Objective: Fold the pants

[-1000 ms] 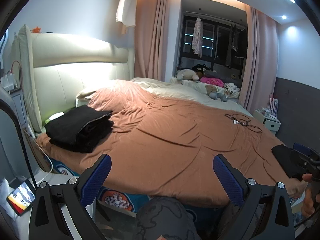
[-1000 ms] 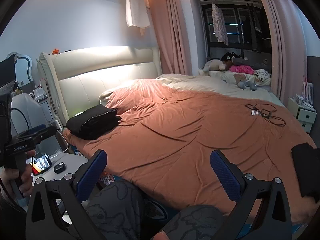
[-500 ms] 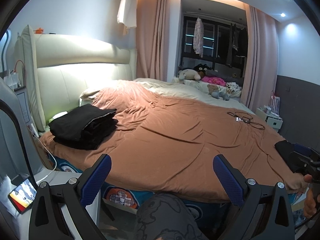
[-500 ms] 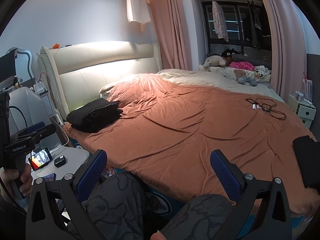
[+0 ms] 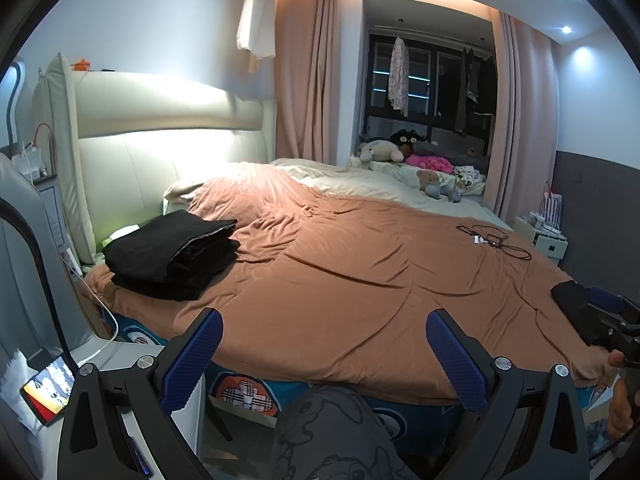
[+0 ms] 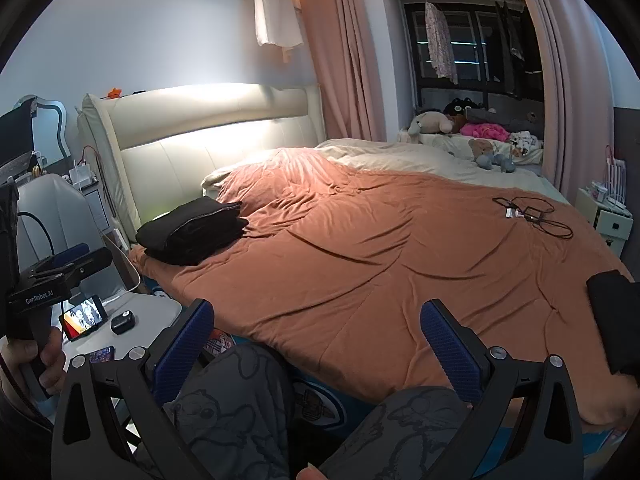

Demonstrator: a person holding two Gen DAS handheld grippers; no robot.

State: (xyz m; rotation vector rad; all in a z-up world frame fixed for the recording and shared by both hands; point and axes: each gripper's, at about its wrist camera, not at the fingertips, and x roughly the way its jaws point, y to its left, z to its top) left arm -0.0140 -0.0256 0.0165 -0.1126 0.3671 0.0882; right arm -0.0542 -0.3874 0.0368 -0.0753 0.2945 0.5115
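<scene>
folded black pants on brown duvet, both grippers spread, empty

Black folded pants on a rust-orange duvet; cream headboard, pink curtains, blue fingers.

Folded black pants are stacked on the orange blanket near the headboard. The right gripper is held wide apart, empty. The left gripper is seen at left above a phone.
</scene>
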